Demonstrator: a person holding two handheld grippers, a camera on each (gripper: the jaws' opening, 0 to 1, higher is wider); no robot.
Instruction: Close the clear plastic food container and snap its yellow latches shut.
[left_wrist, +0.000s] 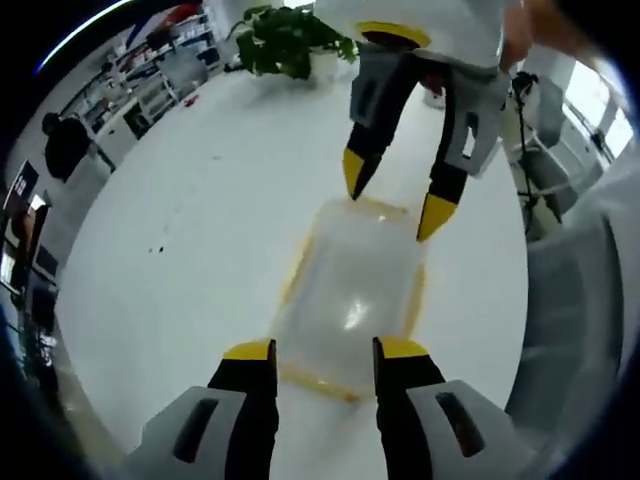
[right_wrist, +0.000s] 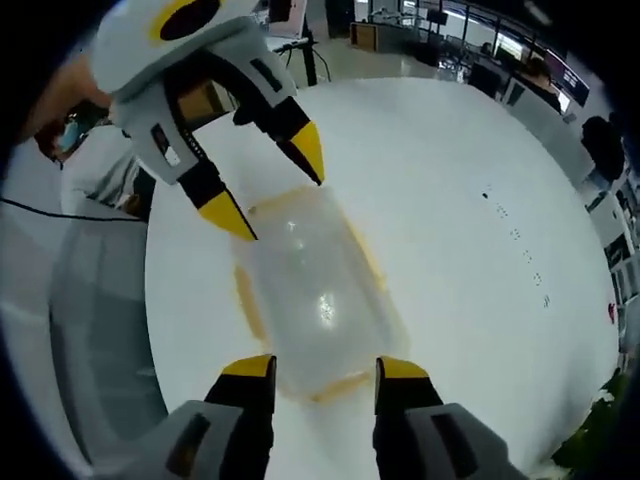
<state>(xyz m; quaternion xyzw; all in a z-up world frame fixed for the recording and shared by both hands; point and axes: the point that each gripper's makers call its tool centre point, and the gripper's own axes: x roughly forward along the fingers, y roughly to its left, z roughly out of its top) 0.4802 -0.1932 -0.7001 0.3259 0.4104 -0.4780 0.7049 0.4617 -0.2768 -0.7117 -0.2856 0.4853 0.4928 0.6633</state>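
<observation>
I am working over a large round white table (left_wrist: 200, 240) that is spreading out under both of my tools. Beyond its far edge, in the left gripper view, a leafy green potted plant (left_wrist: 290, 40) is standing, with shelving (left_wrist: 150, 75) and a dark-clothed person (left_wrist: 65, 145) off to one side. In the right gripper view, desks and seated people (right_wrist: 535, 70) are lining the background, and small dark specks (right_wrist: 515, 232) are dotting the tabletop well apart from my work.

The clear rectangular plastic food container with yellow latches (left_wrist: 350, 295) is lying flat near the middle of the table, its lid sitting on top and catching a glint of light. Yellow edging is showing along its sides; I cannot tell whether the latches are snapped down.

My left gripper (left_wrist: 324, 350), grey and black with yellow tips, is hovering at the container's near short end with its jaws spread about as wide as that end, gripping nothing. My right gripper (left_wrist: 394, 196) is coming in from the opposite end, its jaws also parted, tips pointing down at the far corners of the lid. Nothing is standing between either tool and the container; whether the tips are touching the plastic I cannot tell.
</observation>
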